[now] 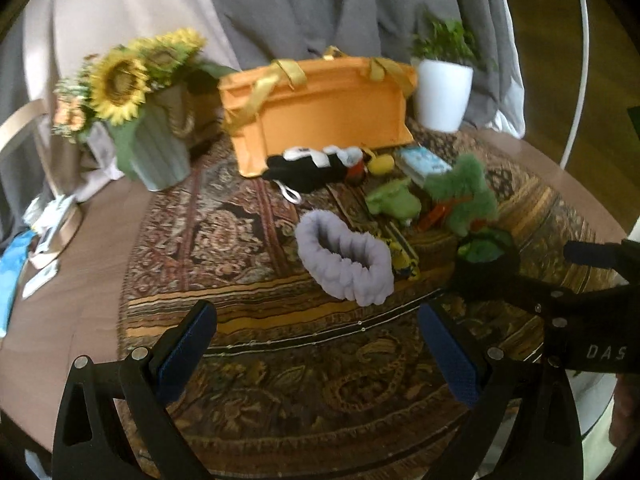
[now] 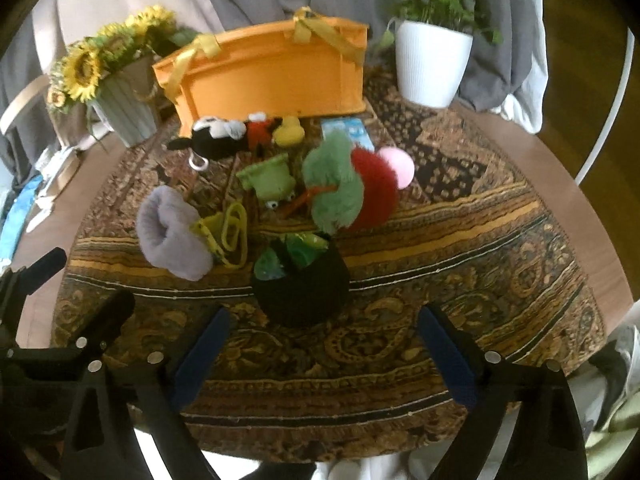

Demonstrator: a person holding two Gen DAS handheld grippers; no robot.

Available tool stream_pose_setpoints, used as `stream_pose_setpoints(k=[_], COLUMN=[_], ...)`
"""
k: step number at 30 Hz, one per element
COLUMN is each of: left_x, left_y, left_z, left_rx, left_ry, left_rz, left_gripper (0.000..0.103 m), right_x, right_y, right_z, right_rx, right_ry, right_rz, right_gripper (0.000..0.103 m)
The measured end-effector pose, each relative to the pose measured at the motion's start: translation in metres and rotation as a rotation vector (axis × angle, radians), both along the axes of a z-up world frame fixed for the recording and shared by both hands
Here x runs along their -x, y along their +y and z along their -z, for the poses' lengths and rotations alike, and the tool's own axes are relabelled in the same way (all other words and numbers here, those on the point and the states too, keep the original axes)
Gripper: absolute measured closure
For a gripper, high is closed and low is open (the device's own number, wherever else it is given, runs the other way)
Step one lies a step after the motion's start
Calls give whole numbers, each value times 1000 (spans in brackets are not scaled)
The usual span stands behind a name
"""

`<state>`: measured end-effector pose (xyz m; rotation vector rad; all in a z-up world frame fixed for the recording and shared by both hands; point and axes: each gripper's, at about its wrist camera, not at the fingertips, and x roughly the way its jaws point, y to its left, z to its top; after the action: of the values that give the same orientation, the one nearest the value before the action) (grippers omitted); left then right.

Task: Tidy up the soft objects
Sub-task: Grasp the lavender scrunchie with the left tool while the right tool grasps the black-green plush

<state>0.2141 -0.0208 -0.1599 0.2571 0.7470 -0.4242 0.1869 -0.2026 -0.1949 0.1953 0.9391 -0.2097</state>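
Soft toys lie on a patterned cloth in front of an orange bin (image 1: 320,116) (image 2: 272,80). A lilac fuzzy ring (image 1: 344,260) (image 2: 172,236) is nearest the left gripper (image 1: 320,344), which is open and empty just short of it. A black pouch with green contents (image 2: 300,280) (image 1: 484,256) lies just ahead of the open, empty right gripper (image 2: 324,352). Behind are a green furry toy (image 2: 336,184) (image 1: 464,192), a red pompom (image 2: 376,192), a green frog (image 2: 272,180) (image 1: 392,200), a black-and-white plush (image 2: 216,136) (image 1: 308,168) and a yellow duck (image 2: 288,130).
A sunflower vase (image 1: 156,152) (image 2: 120,108) stands back left, a white plant pot (image 1: 442,92) (image 2: 432,64) back right. A yellow strap with clip (image 2: 228,236) lies by the lilac ring. A blue-white packet (image 1: 424,164) lies near the bin. Papers (image 1: 44,240) sit at the table's left edge.
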Motion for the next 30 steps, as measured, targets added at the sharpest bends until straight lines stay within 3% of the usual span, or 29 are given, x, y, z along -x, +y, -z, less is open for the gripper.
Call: stream_pose_setpoints(k=[12,20,27,30], left_x=[-39,-62,-74,-74], left_y=[-15,-20,-32,-32], left_z=[34,40,46,44], left_rx=[-8,38,62,74], left_ry=[62,97,142,147], left_rz=[125,181,230,221], left_gripper=[4,9,35,51], right_x=[-29,-42,-46,-45], right_y=[1,0,5,5], right_z=[23,23,25,26], right_rx=[-14,-21,-64,-65], right_ry=[75,77,87,88], right_rz=[22,54,31,26], right_gripper=[20,26,38,38])
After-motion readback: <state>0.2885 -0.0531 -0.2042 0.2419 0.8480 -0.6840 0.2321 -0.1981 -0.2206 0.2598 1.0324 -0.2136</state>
